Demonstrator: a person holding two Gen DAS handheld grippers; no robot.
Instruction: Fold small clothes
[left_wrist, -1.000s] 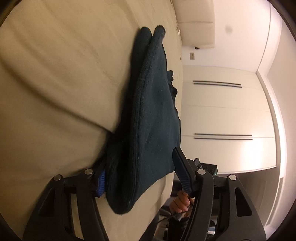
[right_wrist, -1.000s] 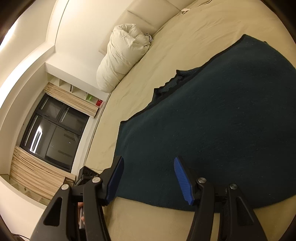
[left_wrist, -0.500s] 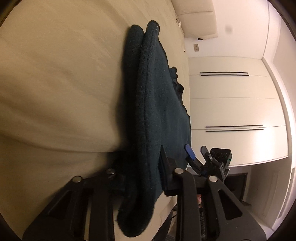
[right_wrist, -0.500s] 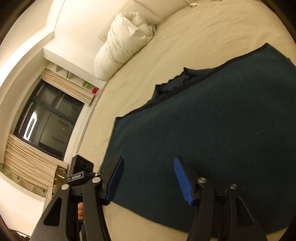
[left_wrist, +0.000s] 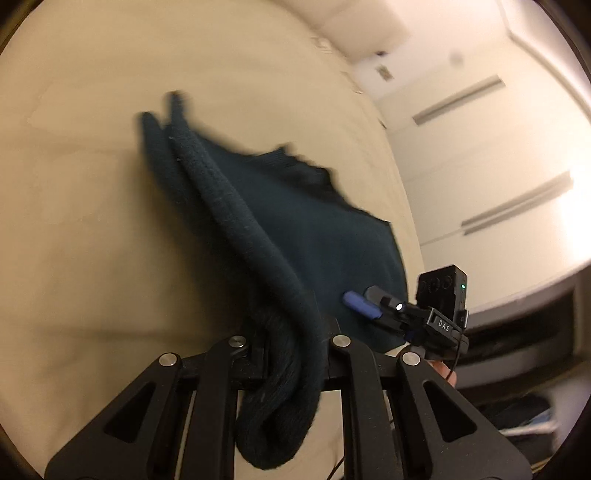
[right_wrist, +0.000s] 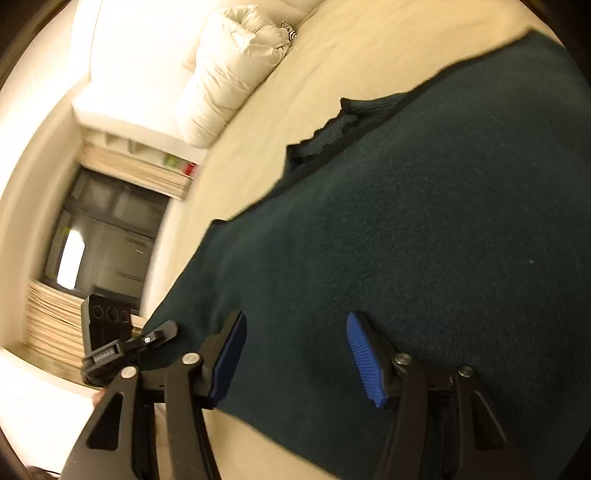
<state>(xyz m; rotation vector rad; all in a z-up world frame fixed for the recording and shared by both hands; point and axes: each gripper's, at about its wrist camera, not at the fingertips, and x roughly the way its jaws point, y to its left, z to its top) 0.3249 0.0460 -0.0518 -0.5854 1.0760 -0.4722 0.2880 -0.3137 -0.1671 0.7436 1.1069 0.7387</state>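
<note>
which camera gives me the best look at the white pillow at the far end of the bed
The right wrist view. The white pillow shows whole there, bunched against the wall at the bed's far end. The left wrist view shows no pillow, only the dark green garment on the bed.

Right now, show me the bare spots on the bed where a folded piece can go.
Widest free patch: sheet beside the sweater, on its folded-edge side. Another runs between the sweater's far edge and the duvet roll. A thin strip lies near its hem, under the right tool. It is crowded at the left tool, whose jaws are closing on bunched cloth.
</note>
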